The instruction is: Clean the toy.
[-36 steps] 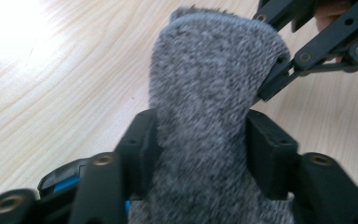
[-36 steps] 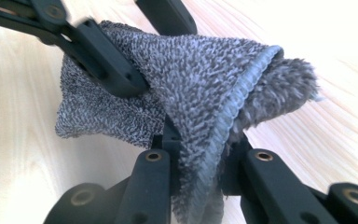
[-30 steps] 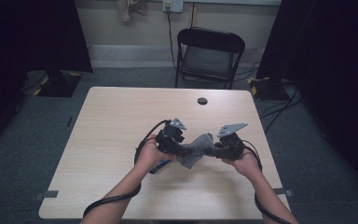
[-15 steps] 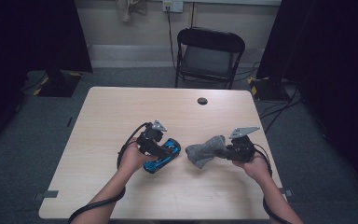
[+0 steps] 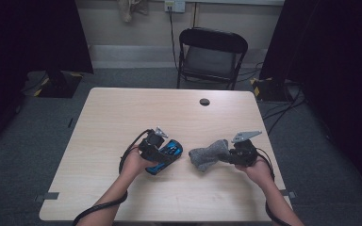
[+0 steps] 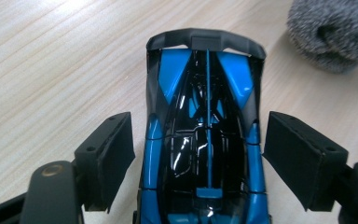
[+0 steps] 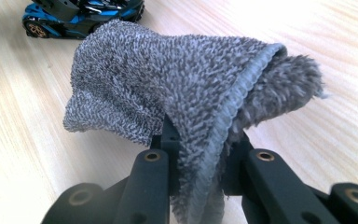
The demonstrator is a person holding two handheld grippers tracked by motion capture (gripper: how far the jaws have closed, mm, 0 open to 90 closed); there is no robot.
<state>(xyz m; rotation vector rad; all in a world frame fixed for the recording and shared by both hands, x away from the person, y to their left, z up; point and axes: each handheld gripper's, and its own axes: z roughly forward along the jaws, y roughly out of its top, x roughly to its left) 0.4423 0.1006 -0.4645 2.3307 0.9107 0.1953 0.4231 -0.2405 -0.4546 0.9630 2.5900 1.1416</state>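
Note:
A blue and black toy car (image 6: 205, 140) stands on the pale wooden table (image 5: 122, 113), left of centre (image 5: 168, 151). My left gripper (image 6: 200, 154) straddles it. Its jaws have just been opening, and both pads (image 6: 109, 158) stand slightly off the car's sides. In the high view my left gripper (image 5: 162, 159) lies low over the car. My right gripper (image 7: 200, 158) is shut on a fold of a grey fluffy cloth (image 7: 168, 79). The cloth (image 5: 208, 155) hangs out to the left of my right gripper (image 5: 226, 156). The car (image 7: 74, 16) sits beyond the cloth.
A small black round cap (image 5: 204, 101) lies near the table's far edge. A black folding chair (image 5: 212, 56) stands behind the table. Gripper cables trail off the near edge. A corner of the cloth (image 6: 335, 32) lies right of the car's nose.
The two grippers have drawn apart from the table's middle. The left went left and down with the car and its jaws spread. The right carried the cloth to the right.

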